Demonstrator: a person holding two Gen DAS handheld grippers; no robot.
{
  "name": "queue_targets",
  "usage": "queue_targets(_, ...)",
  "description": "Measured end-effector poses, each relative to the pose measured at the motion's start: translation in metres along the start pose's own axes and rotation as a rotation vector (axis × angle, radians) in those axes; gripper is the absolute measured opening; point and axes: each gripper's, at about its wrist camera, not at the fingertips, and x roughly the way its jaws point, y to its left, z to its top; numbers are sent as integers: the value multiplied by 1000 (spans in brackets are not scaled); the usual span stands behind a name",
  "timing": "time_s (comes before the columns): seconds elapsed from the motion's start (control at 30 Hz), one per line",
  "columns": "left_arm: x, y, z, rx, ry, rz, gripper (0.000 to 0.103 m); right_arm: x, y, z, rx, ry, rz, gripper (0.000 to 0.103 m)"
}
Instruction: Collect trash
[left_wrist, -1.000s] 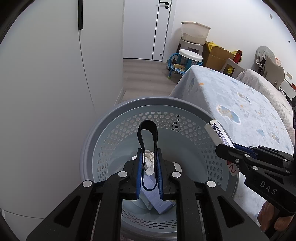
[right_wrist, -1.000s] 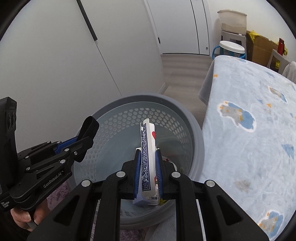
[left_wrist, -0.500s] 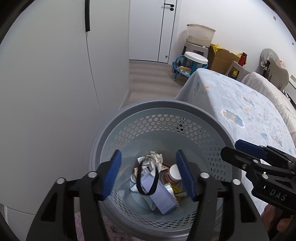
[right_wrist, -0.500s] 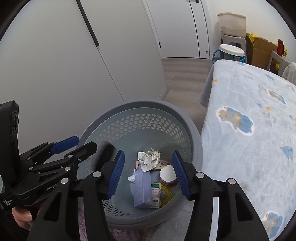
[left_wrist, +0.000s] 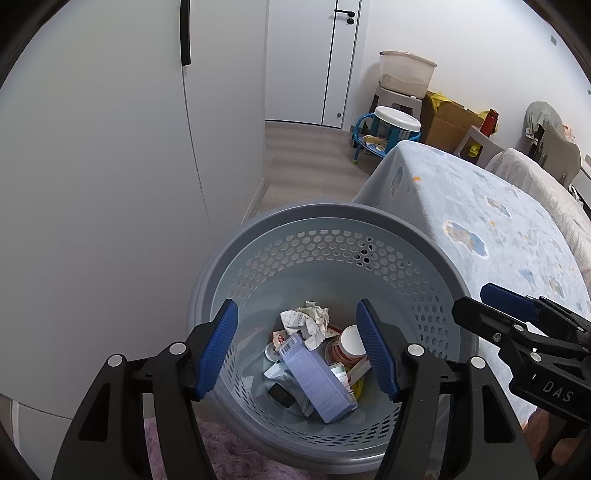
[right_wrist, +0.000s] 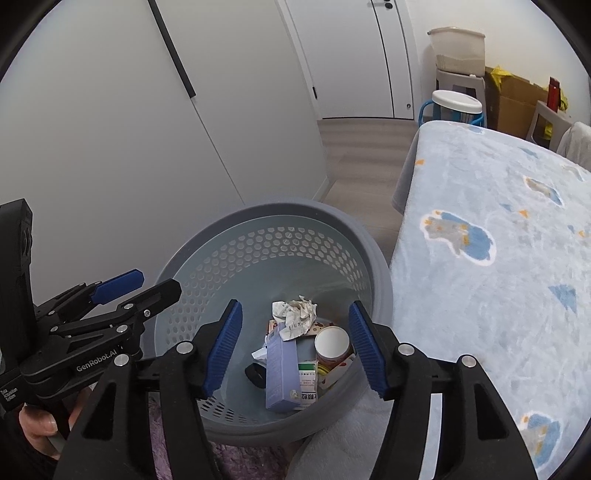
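Left wrist view looks straight down into the grey basket (left_wrist: 399, 229), and we see our left hand-held gripper (left_wrist: 297, 350) spread wide with nothing between its blue pads. In the right wrist view our right hand-held gripper (right_wrist: 295, 347) is likewise released and empty, poised over the same basket (right_wrist: 376, 258). The two sit close together above the rim, the left one on the left side and the right one toward the bed (right_wrist: 498, 277).

We judge that the dropping step is done: all the trash we can see lies at the bottom of the basket, and neither tool carries anything. The next move, as we read it, calls for lifting both tools clear of the rim and turning to look for more litter. The stretch of bed in view shows none, so either the search goes elsewhere or the task is near its end; we cannot tell which.

As for the trash, a long lilac box (left_wrist: 317, 373) lies slanted across the pile, with a crumpled paper ball (left_wrist: 306, 321) at its far end. Just right of the box sits a small paper cup (right_wrist: 331, 344) on its side, its mouth turned toward us. A green and white carton (right_wrist: 307, 380) rests between box and cup, with a small dark thing (left_wrist: 281, 394) beside the box on the left. The pile is light and loose, well below the rim.
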Motion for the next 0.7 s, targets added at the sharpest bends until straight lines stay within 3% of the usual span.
queue_targets(0.4,-10,-3,0,18,-21,24,68,-9,-2,-1,2,-22,-7,67)
queue_targets(0.7,-14,-4,2,29,-28,43,77,-12,-5,-1,4,-29,-7,75)
